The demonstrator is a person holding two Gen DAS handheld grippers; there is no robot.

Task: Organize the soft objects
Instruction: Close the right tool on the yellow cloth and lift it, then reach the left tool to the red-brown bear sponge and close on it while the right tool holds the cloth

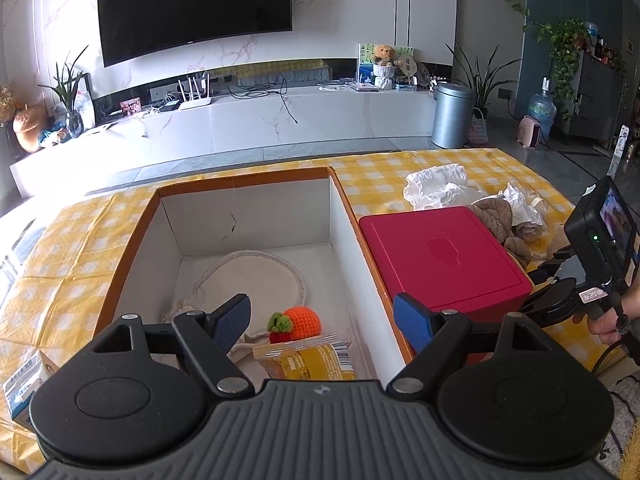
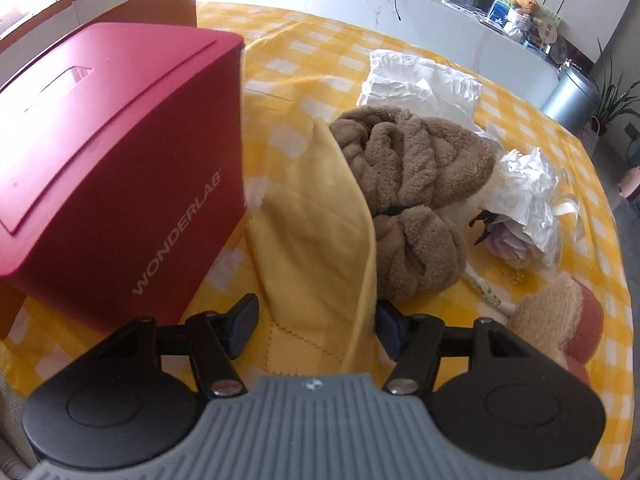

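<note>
Left wrist view: between my spread, empty left gripper (image 1: 322, 322) fingers, box (image 1: 244, 192) holds crocheted carrot (image 1: 298, 324); my right gripper (image 2: 316, 326), fingers apart, straddles unpacked yellow cloth (image 2: 316, 240).

Soft cloth against hard, matt box surfaces

The brown towel (image 2: 408, 168) is thick, fuzzy terry; the yellow cloth (image 2: 316, 248) is thin and smooth with pinked edges. The red box (image 2: 120, 168) looks matt and smooth, the cardboard box (image 1: 256, 220) matt white inside, the knitted fruit (image 1: 298, 322) nubbly, the white bag (image 2: 424, 84) crinkled.
</note>
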